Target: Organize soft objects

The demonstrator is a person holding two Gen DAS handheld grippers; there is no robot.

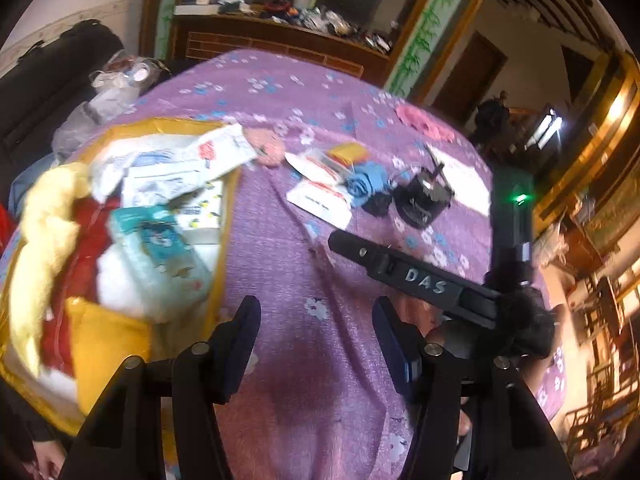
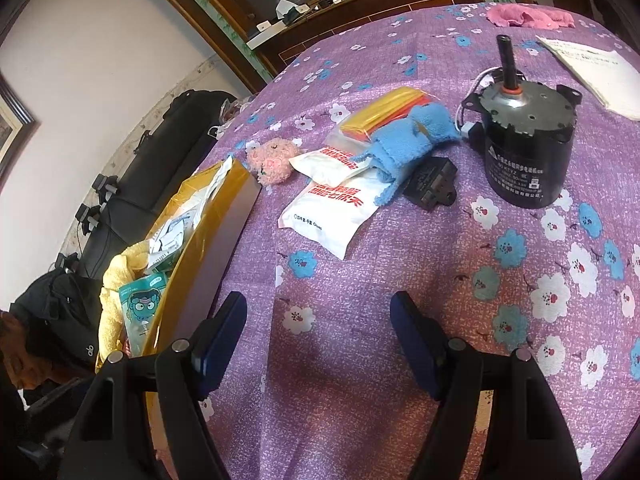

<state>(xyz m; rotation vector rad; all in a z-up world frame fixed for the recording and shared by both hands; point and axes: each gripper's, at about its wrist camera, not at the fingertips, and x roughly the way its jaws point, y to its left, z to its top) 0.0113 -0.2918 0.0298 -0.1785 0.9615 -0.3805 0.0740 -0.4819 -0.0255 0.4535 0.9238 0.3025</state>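
A yellow box [image 1: 230, 208] [image 2: 224, 196] at the left holds soft packets, a yellow towel [image 1: 44, 216] [image 2: 116, 276] and a teal tissue pack [image 1: 160, 248] [image 2: 142, 308]. On the purple flowered cloth lie a pink plush [image 2: 270, 160] [image 1: 266, 148], two white glove packets [image 2: 332, 208] [image 1: 320, 200], a blue cloth [image 2: 408, 144] [image 1: 366, 182] and a yellow-orange bag [image 2: 384, 110] [image 1: 348, 152]. My left gripper [image 1: 316, 312] is open and empty above the cloth beside the box. My right gripper [image 2: 320, 308] is open and empty, short of the packets.
A black motor [image 2: 520, 140] [image 1: 424, 200] with an upright shaft and a small black part [image 2: 432, 184] sit right of the blue cloth. A pink rag [image 2: 528, 14] [image 1: 424, 120] and white paper [image 2: 596, 68] lie farther back. A cluttered wooden cabinet [image 1: 280, 32] stands behind the table.
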